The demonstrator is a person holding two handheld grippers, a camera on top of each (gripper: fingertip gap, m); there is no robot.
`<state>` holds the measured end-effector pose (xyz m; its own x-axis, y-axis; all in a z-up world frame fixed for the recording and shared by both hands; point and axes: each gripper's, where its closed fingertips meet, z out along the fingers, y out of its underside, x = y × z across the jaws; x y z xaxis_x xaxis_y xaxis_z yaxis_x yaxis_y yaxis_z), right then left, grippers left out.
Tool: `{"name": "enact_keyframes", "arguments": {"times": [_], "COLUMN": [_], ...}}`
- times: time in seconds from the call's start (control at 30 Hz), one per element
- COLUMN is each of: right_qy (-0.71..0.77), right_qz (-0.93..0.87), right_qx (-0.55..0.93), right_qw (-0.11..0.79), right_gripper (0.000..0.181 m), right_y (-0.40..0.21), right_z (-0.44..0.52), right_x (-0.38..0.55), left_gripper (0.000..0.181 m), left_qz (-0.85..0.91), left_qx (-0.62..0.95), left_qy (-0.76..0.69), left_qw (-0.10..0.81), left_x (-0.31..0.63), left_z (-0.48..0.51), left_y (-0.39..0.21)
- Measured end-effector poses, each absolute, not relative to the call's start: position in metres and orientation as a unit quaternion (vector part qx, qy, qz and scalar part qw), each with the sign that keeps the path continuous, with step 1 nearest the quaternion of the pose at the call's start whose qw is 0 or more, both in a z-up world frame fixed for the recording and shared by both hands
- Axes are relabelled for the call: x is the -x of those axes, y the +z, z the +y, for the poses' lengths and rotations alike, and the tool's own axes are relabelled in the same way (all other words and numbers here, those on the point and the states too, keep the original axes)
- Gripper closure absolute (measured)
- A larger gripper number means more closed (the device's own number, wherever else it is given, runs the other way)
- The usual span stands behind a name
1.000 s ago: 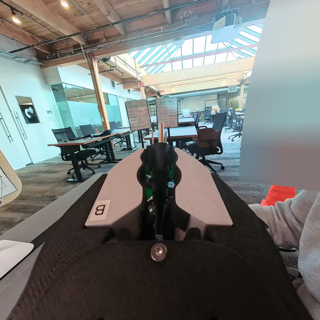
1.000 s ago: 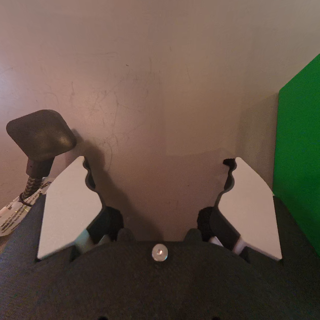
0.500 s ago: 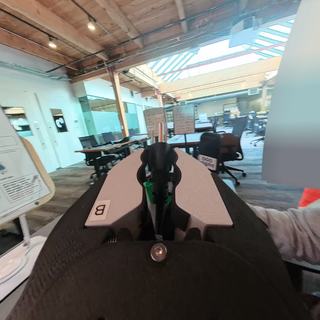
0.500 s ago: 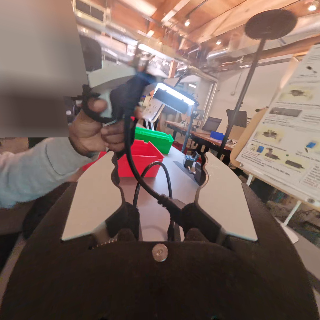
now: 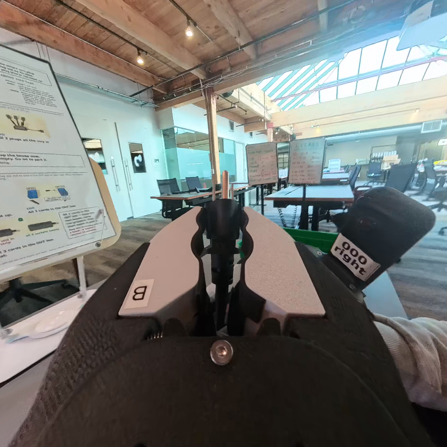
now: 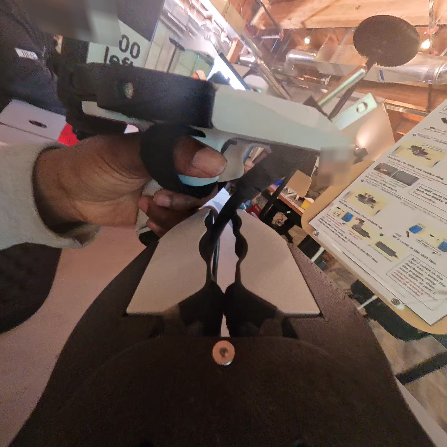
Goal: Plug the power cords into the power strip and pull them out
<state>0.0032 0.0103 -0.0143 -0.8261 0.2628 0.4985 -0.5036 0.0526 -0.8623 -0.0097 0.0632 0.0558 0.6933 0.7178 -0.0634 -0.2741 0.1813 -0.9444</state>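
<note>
Left wrist view: my left gripper (image 5: 223, 217) is clamped on a black power plug (image 5: 222, 226), prongs pointing out ahead — held up in the air. One finger (image 5: 164, 261) carries a white sticker with a single letter. My right gripper's black body (image 5: 384, 232), with a white label, sits just right, before a green bin (image 5: 312, 238). An instruction sheet (image 5: 41, 154) stands at left.

Right wrist view: my right gripper (image 6: 221, 221) has closed on the black cord (image 6: 223, 219) hanging from the left gripper, which my hand (image 6: 96, 181) holds — a labelled, illustrated sheet (image 6: 396, 217) stands right.

black textured gripper bodies, pale grey jaws, a silver centre screw (image 5: 221, 351), a light grey sleeve (image 6: 17, 193).
</note>
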Motion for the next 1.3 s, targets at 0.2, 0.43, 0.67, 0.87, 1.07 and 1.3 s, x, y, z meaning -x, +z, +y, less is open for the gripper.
{"name": "enact_keyframes", "arguments": {"times": [0.2,0.43,0.67,0.87,1.07,1.3], "right_qy": [0.616,0.519,0.391,0.308,0.308,0.34], "right_qz": [-0.704,-0.714,-0.718,-0.705,-0.689,-0.675], "right_qx": [-0.075,-0.097,-0.166,-0.221,-0.243,-0.214], "right_qw": [0.346,0.459,0.551,0.6,0.609,0.619], "right_gripper": [0.172,0.172,0.172,0.173,0.173,0.172], "right_y": [-0.027,-0.028,-0.046,-0.057,-0.053,-0.042], "right_z": [0.034,0.059,0.063,0.059,0.055,0.059], "right_x": [0.028,0.051,0.062,0.062,0.052,0.055], "left_gripper": [0.152,0.137,0.125,0.126,0.14,0.181], "left_qz": [-0.206,-0.202,-0.15,-0.133,-0.09,-0.058], "left_qx": [0.539,0.586,0.668,0.787,0.878,0.858], "left_qy": [0.283,0.253,0.324,0.354,0.35,0.399], "left_qw": [0.766,0.743,0.652,0.488,0.315,0.318], "left_x": [0.011,0.014,0.009,0.003,0.003,0.011], "left_z": [0.06,0.059,0.05,0.044,0.042,0.052], "left_y": [0.045,0.029,0.015,-0.003,-0.03,-0.012]}}
